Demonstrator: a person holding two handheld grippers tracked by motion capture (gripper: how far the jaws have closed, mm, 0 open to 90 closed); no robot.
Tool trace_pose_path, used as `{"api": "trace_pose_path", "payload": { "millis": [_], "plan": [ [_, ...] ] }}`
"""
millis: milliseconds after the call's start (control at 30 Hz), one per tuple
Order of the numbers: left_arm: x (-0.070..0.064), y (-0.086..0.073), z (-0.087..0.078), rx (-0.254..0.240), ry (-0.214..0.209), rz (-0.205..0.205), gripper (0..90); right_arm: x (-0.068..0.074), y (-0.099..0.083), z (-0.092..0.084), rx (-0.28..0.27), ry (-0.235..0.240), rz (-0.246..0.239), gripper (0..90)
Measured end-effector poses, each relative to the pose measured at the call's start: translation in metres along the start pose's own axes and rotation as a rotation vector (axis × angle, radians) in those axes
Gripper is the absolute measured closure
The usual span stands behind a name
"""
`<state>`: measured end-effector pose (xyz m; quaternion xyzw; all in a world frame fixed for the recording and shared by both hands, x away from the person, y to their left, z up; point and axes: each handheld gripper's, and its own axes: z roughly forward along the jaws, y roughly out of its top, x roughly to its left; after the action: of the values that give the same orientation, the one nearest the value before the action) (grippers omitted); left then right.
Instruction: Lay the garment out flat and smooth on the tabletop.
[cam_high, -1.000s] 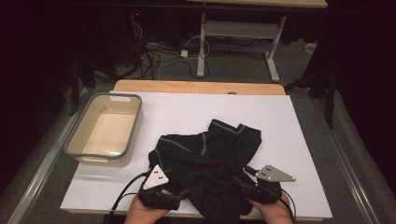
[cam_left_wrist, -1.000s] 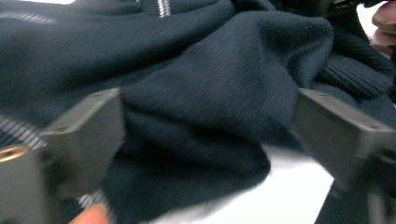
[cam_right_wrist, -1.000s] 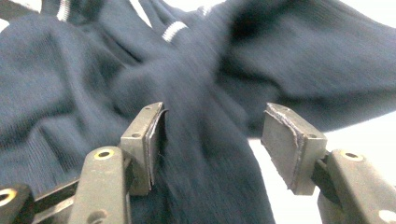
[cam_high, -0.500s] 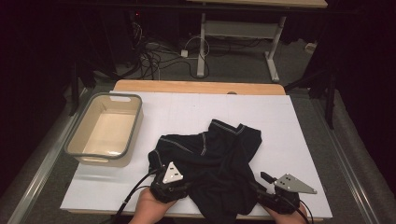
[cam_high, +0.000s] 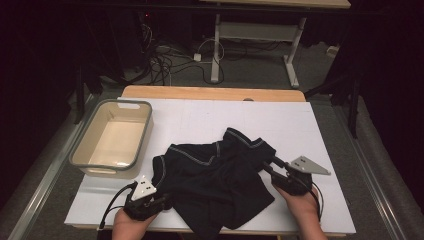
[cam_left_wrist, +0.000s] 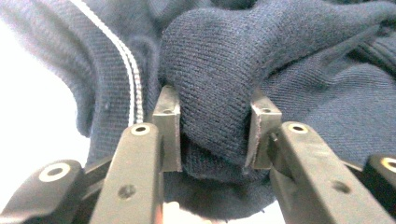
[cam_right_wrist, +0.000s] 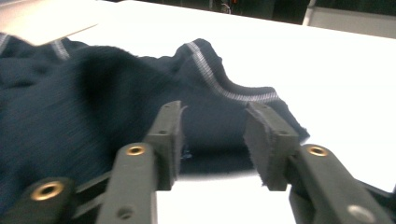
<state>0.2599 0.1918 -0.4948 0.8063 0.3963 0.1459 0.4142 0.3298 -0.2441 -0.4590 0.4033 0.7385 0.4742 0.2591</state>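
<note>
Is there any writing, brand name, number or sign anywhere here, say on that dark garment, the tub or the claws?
None that can be read.
Dark garment: pale stitched trim, no print or label showing.
Beige tub: plain, no marking.
Left claw and right claw: bare pads, screws and brass rivets, no lettering.
White table: blank.

no readable text, labels, brands or numbers anywhere.
</note>
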Motion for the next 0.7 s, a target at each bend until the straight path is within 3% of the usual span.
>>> {"api": "trace_pose_path", "payload": {
  "millis": [67,200,367,433,467,500,600,633,700],
  "plan": [
    [0.001,-0.001,0.000,-0.007,-0.015,0.001,57.0,-0.005,0.006,0.019,0.027,-0.024,-0.018,61.6],
    [0.000,-0.003,-0.003,-0.021,-0.031,-0.001,43.5,-0.024,0.019,0.051,0.092,-0.061,0.015,58.9],
    [0.004,-0.004,-0.014,-0.053,-0.046,-0.029,25.8,-0.048,0.023,0.089,0.249,-0.088,0.101,26.6],
    [0.007,-0.004,-0.017,-0.071,-0.043,-0.048,20.2,-0.050,0.020,0.098,0.330,-0.084,0.088,22.0],
    [0.008,-0.003,-0.017,-0.073,-0.040,-0.060,17.3,-0.048,0.020,0.097,0.336,-0.093,0.060,25.2],
    [0.009,-0.002,-0.017,-0.072,-0.039,-0.064,15.2,-0.044,0.020,0.096,0.344,-0.098,0.032,36.1],
    [0.011,0.002,-0.013,-0.059,-0.053,-0.047,14.7,-0.032,0.017,0.088,0.321,-0.029,-0.016,76.0],
    [0.011,0.004,-0.011,-0.058,-0.060,-0.050,14.8,-0.029,0.017,0.087,0.321,-0.006,-0.020,82.0],
    [0.011,0.007,-0.007,-0.061,-0.086,-0.058,14.5,-0.023,0.015,0.080,0.320,-0.015,-0.055,84.2]
  ]
}}
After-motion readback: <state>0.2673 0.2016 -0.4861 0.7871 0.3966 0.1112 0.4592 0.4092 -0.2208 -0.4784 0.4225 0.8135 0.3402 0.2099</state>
